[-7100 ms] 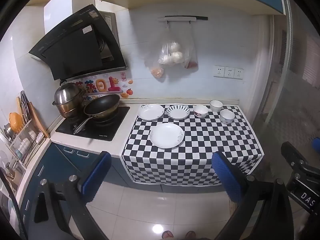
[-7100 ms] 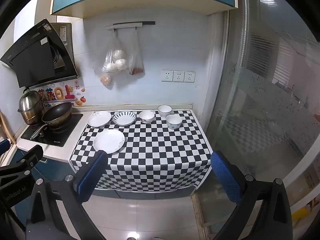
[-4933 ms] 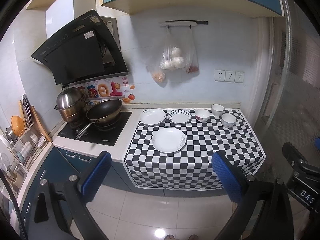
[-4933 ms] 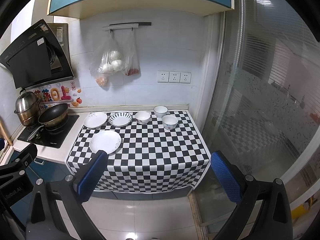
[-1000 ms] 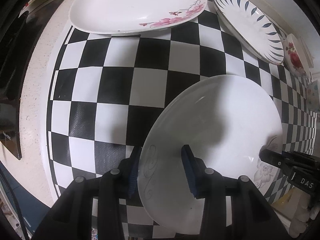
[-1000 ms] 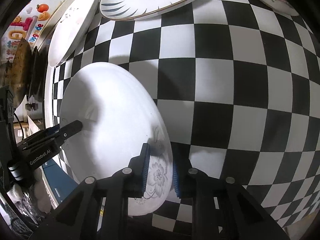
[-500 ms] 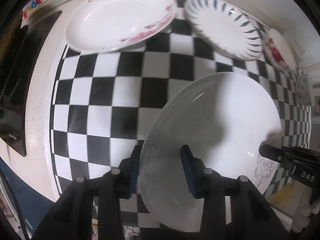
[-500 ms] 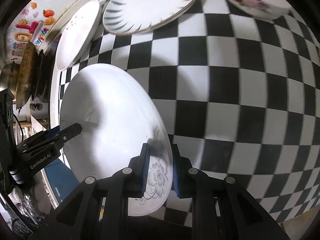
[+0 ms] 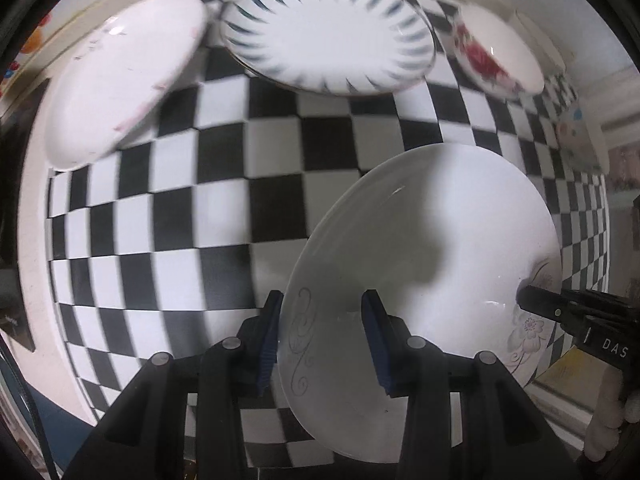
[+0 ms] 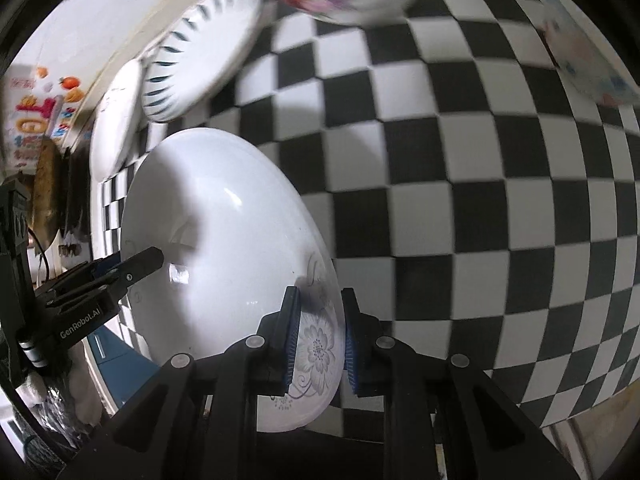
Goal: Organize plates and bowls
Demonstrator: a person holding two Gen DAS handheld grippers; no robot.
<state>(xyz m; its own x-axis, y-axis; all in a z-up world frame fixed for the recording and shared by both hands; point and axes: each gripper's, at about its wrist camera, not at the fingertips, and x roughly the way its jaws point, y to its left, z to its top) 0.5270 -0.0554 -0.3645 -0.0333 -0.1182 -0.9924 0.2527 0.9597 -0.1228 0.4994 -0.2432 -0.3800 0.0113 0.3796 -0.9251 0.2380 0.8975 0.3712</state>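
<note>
A large white plate (image 9: 432, 248) with a grey flower print hangs tilted above the checkered cloth (image 9: 180, 220). My left gripper (image 9: 322, 308) is shut on its left rim and my right gripper (image 10: 320, 300) is shut on the flowered rim opposite. Each gripper also shows in the other's view: the right gripper (image 9: 528, 300) and the left gripper (image 10: 154, 258). In the back row lie a blue-striped plate (image 9: 328, 36), a pink-flowered plate (image 9: 120, 76), a red-rose bowl (image 9: 496, 56) and a dotted bowl (image 9: 576, 140).
The cloth (image 10: 460, 200) covers the counter up to the back wall. A dark stove edge (image 9: 12, 320) and a pan (image 10: 46, 188) are at the left, under a colourful wall sticker (image 10: 36, 112). The counter's front edge drops off below the held plate.
Both grippers have carried the white plate upward and to the right, toward the back row. The striped plate and the rose bowl now sit nearer the middle of the views.
</note>
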